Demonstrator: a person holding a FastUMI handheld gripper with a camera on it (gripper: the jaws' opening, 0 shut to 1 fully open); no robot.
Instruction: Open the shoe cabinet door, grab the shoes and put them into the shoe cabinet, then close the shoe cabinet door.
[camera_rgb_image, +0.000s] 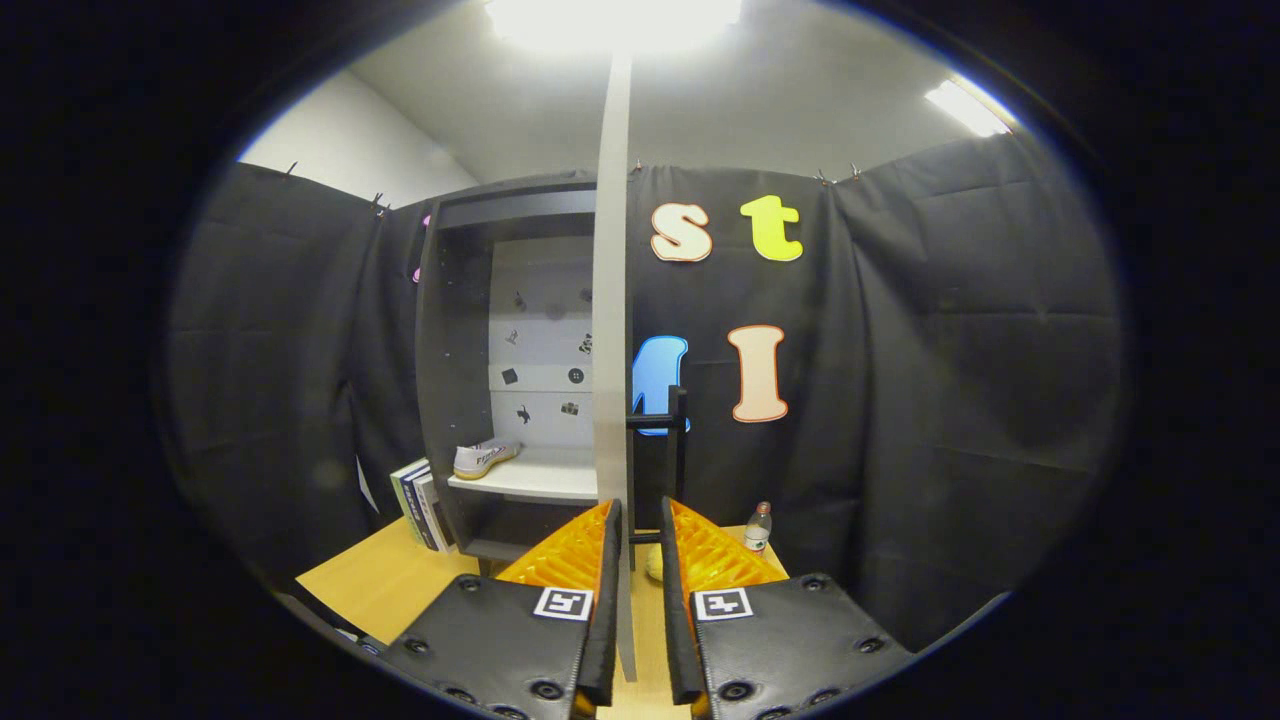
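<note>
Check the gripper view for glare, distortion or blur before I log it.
Gripper view: ceiling light blown out to white glare; fisheye bends the booth wall's edges; cabinet door seen edge-on, sharp, running down between the tongs, whose fingers flank it narrowly, contact unclear; shoe on the shelf readable; cabinet interior dim on its side wall.

Cabinet door (611, 300) edge hides shelf's right part; object behind jaws unidentifiable.
</note>
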